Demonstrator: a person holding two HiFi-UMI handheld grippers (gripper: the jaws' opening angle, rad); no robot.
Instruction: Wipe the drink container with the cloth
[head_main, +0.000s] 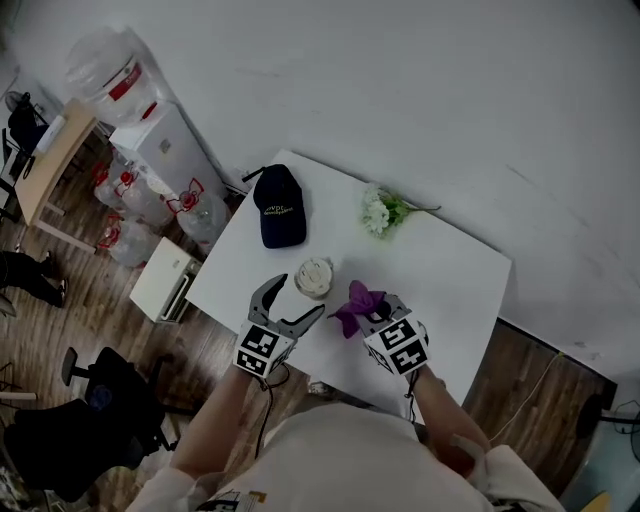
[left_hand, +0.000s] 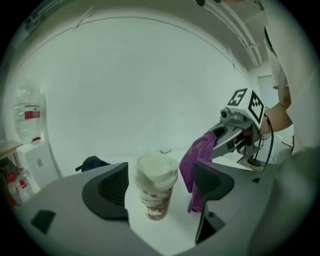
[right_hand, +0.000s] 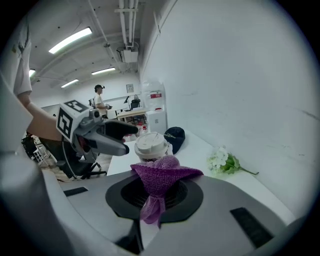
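A lidded paper drink cup (head_main: 314, 277) stands upright on the white table (head_main: 450, 270). My left gripper (head_main: 298, 298) is open just short of the cup, and I see no contact. In the left gripper view the cup (left_hand: 156, 185) shows in the gap between the two jaws of that gripper (left_hand: 159, 194). My right gripper (head_main: 362, 316) is shut on a purple cloth (head_main: 357, 304), held a little to the right of the cup. The right gripper view has the cloth (right_hand: 162, 176) bunched in the right gripper (right_hand: 160, 194), the cup (right_hand: 151, 145) behind it, and the left gripper (right_hand: 107, 132) to its left.
A dark cap (head_main: 280, 205) lies at the table's far left, and a sprig of white flowers (head_main: 380, 212) at the far side by the wall. Off the table's left edge are a water dispenser (head_main: 165, 150), water jugs (head_main: 125, 240) and a white box (head_main: 165, 278). An office chair (head_main: 100, 405) stands near left.
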